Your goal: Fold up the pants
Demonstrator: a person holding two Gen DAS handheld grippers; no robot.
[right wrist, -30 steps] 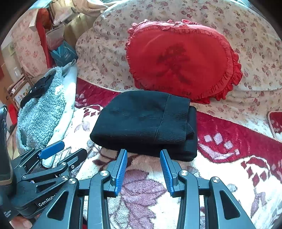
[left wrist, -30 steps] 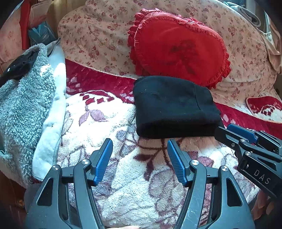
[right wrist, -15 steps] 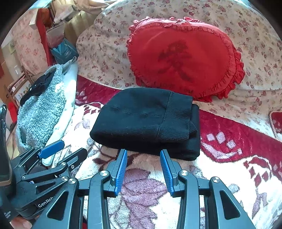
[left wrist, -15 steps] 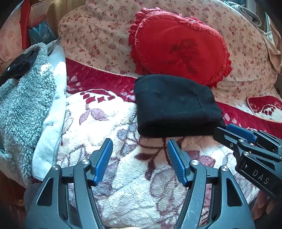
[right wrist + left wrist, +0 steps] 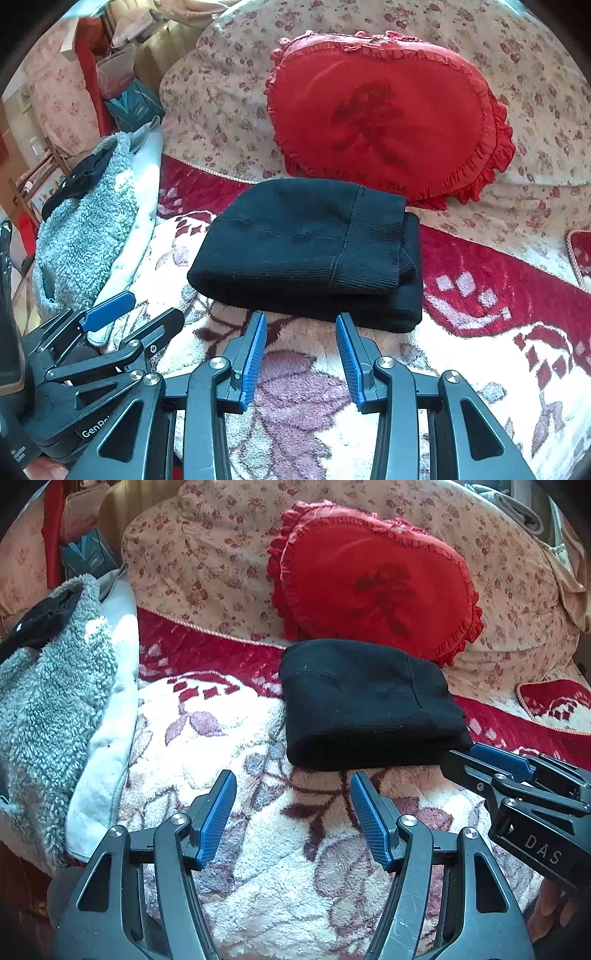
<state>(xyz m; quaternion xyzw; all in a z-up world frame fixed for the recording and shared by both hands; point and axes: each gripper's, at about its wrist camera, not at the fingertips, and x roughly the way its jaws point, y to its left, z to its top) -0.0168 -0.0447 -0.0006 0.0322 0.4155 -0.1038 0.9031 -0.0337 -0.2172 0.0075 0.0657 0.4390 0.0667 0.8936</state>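
— Pants, black ones, lie in a thick folded bundle on the fleecy flowered blanket, just in front of the red heart cushion. Looks nearly finished to me.

— Agreed. Both claws hang short of it. The left claw stands wide apart with nothing between its pads, over bare blanket near the bundle's front-left corner. The right claw is parted more narrowly, also empty, its tips just before the front edge.

— Touching the cloth?

— Hard to say from here; the tips sit very near the edge, but I'd guess there's a gap.

— So what would make this step go well?

— If another fold is wanted, take the bundle's two near corners together and carry them over evenly, so the ribbed cuff on top doesn't slide off. Thick layers like these spring back, so I'd press the crease down afterwards.

— And the grey fleece garment on the left?

— Well apart from it. Leave it be.
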